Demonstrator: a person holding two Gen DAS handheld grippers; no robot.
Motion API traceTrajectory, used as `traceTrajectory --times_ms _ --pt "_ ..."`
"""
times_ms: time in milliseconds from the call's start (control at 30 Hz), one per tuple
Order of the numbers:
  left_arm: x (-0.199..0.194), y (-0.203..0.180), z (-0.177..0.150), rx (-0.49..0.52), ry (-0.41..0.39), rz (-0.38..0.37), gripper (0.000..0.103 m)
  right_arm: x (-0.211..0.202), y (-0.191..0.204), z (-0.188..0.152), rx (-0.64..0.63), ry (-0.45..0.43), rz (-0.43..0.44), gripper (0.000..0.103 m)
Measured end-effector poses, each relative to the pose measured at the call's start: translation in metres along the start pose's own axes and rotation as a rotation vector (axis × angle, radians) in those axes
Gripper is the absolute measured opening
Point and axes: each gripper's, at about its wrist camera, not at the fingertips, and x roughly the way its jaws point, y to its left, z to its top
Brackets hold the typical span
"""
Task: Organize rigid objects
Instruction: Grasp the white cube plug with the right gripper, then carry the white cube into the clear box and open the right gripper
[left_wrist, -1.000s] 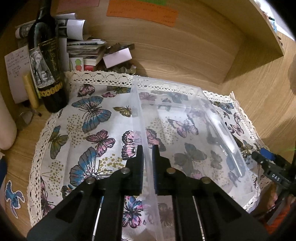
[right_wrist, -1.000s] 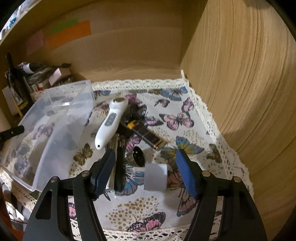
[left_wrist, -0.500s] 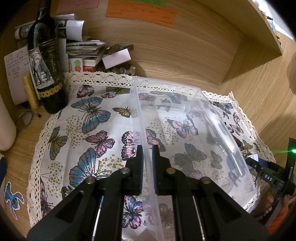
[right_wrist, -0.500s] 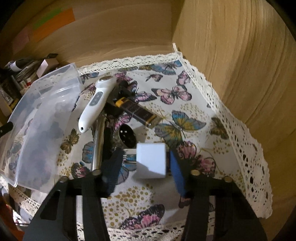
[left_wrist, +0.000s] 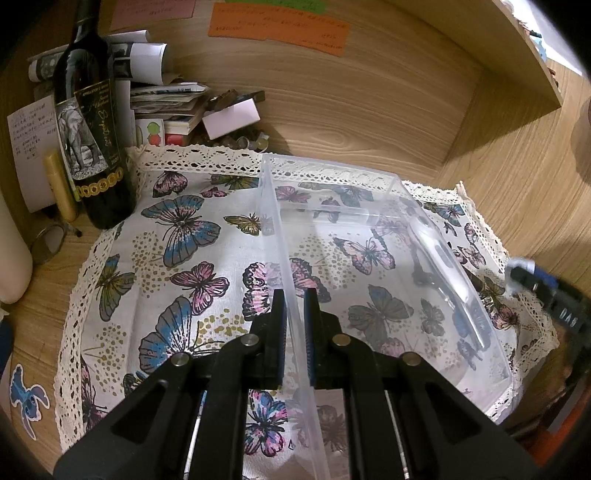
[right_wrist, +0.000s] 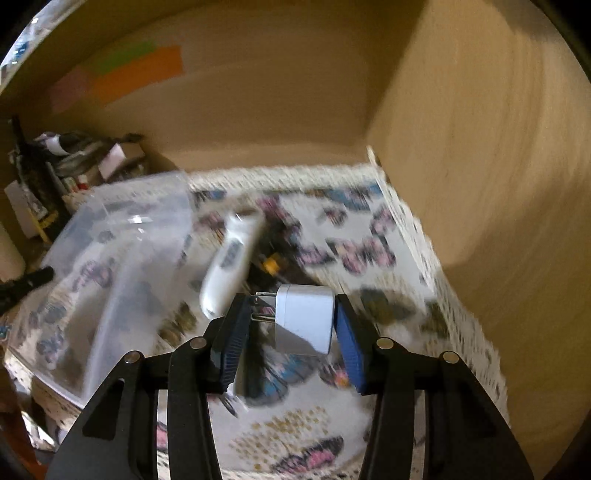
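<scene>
My left gripper (left_wrist: 293, 317) is clamped on the near wall of the clear plastic bin (left_wrist: 376, 206), steadying it so it cannot slide on the butterfly cloth (left_wrist: 177, 258). My right gripper (right_wrist: 291, 325) pinches a white plug adapter (right_wrist: 306, 317) across its body, prongs toward the left pad, clear of the cloth and to the right of the bin. The grip suits carrying, I judge, toward the bin. A white remote-like device (right_wrist: 231, 258) lies just right of the bin, not yet sorted.
</scene>
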Motion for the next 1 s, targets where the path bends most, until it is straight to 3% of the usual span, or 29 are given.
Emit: traceTrajectory --times_ms 200,433,700,1000 --pt "0.000 0.000 0.000 0.005 -0.001 0.000 0.009 -0.009 0.036 0.031 -0.087 -0.081 0.087 0.043" --pt "0.001 0.000 -0.002 0.014 -0.010 -0.001 0.009 -0.001 0.079 0.049 -0.187 -0.085 0.172 0.043" --pt "0.001 0.000 -0.003 0.026 -0.013 -0.001 0.009 0.029 0.120 0.059 -0.289 -0.004 0.241 0.043" --pt "0.001 0.002 -0.005 0.025 -0.022 -0.009 0.010 0.064 0.154 0.057 -0.397 0.125 0.259 0.043"
